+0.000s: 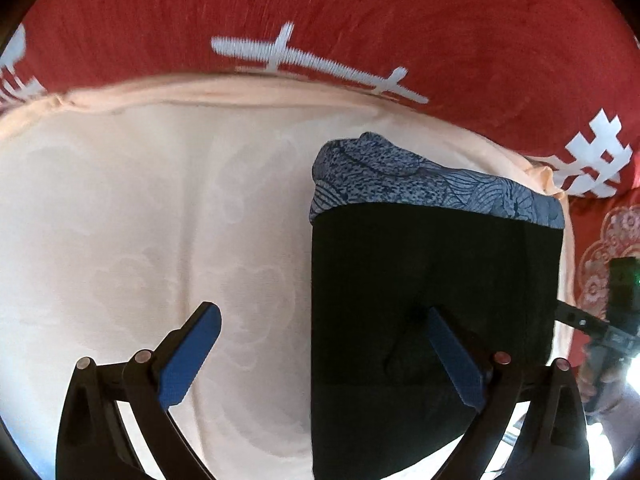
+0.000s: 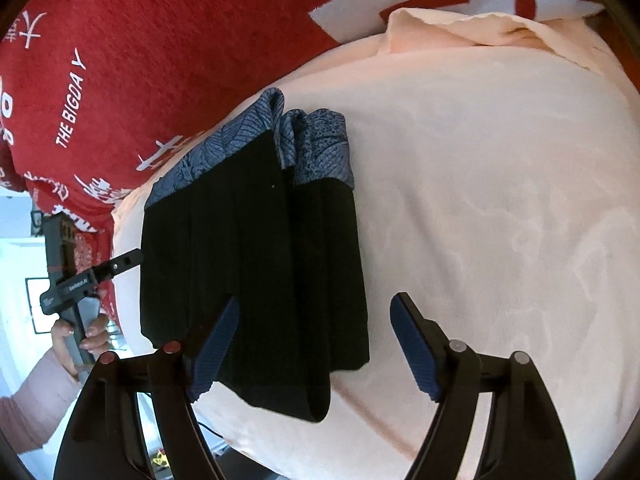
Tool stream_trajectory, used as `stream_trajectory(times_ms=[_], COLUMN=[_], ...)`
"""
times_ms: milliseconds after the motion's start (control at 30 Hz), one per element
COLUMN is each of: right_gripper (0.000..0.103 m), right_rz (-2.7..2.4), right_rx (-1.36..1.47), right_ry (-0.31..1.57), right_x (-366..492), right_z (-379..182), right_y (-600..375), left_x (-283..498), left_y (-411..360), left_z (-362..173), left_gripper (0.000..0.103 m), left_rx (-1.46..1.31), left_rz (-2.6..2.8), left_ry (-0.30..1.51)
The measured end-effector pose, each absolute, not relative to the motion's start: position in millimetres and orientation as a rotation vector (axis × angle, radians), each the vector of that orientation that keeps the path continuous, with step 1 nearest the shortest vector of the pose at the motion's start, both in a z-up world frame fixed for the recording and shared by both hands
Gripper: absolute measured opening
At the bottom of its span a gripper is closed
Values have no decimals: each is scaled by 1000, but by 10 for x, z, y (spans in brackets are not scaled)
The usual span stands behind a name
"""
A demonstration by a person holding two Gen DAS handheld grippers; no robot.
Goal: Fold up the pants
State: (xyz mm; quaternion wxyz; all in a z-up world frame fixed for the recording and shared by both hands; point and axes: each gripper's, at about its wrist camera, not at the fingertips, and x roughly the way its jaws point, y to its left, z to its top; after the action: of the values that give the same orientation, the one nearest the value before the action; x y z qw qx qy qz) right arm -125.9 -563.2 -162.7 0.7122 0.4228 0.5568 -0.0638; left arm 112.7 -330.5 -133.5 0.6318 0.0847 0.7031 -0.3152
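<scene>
Folded black pants (image 1: pixel 432 280) lie on cream cloth (image 1: pixel 160 220) beneath the wide-spread left gripper (image 1: pixel 324 316).

A pale peach cloth (image 1: pixel 160 208) spreads beneath and ahead of the tool. Beyond it lies a red blanket (image 1: pixel 360 20) with white lettering (image 2: pixel 72 120).

You get readable text only in the right wrist view. The red blanket (image 2: pixel 160 60) carries white print "THE BIGDA Y" running up its surface, next to white Chinese-style characters too distorted to read. The other gripper (image 2: pixel 120 264), seen at left, has a small white label on its body; it's too blurred to make out. Left wrist view: white symbols, no legible words.
</scene>
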Motion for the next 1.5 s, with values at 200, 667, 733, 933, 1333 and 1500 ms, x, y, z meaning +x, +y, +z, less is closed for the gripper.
stream_trajectory(times_ms=[200,667,733,933,1333,1500], right_gripper=[81,84,84,75,44,44], right_rz=[-105,86,84,10,46,82], right_rx=[987,1062,1091,1112,1137,1144], right_ry=[1224,1148,1133,1156,1128,1132], right_x=[-1205,-994,-1004,-997,-1108,-1239], right_z=[-1783,-2034,-2062,-1999,-1554,-1352], right_y=[-5731,-5785,-5783,-5801,-5666,-5499], left_x=[1179,1145,1141,1045,726,554], left_y=[-3319,-3519,-3534,-3554,-3353,-3079], left_z=[-1512,-1651,-1646,-1452,-792,-625], left_gripper=[103,103,103,73,57,57], left_rx=[70,67,82,83,139,146], left_rz=[-740,-849,-840,-870,-838,-815], left_ry=[1654,1618,1603,1553,1467,1476])
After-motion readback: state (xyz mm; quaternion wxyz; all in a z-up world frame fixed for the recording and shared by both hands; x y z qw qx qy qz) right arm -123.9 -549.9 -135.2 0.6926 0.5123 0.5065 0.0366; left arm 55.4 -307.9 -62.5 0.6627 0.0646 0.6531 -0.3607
